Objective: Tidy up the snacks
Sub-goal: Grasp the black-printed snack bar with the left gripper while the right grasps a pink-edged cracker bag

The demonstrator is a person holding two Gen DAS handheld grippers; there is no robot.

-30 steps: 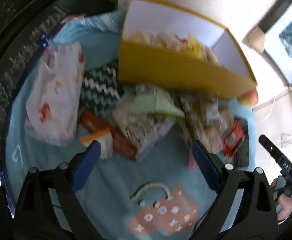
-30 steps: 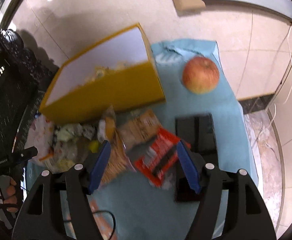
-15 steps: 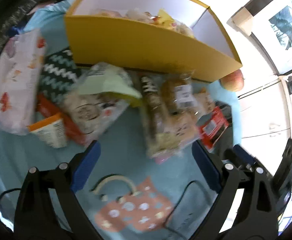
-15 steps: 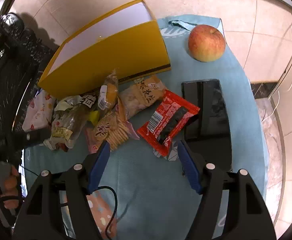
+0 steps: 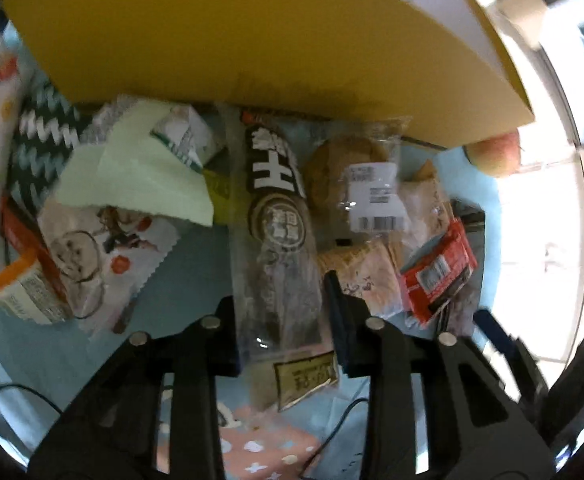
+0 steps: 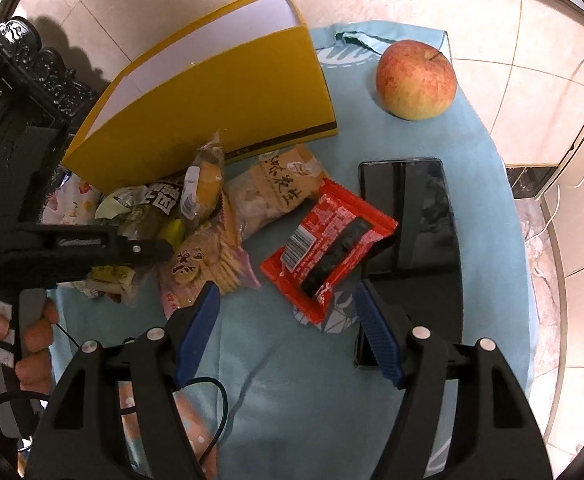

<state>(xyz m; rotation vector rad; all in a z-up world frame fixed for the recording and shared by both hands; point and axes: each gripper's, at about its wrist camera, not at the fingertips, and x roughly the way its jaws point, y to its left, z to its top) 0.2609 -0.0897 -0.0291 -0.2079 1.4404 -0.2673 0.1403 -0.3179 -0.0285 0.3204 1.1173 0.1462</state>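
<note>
Since half a second ago your left gripper (image 5: 282,312) is closing on the long dark packet (image 5: 278,240) while your right gripper (image 6: 286,328) is hanging wide and empty; keep squeezing mid-packet before lifting toward the yellow box (image 5: 252,40).

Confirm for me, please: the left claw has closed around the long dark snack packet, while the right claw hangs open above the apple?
Not quite. The right claw hangs open above the red snack packet, not the apple, which sits well away, at the far edge of the blue cloth; the right wrist view shows this. The left claw is indeed closed around the long dark snack packet.
</note>
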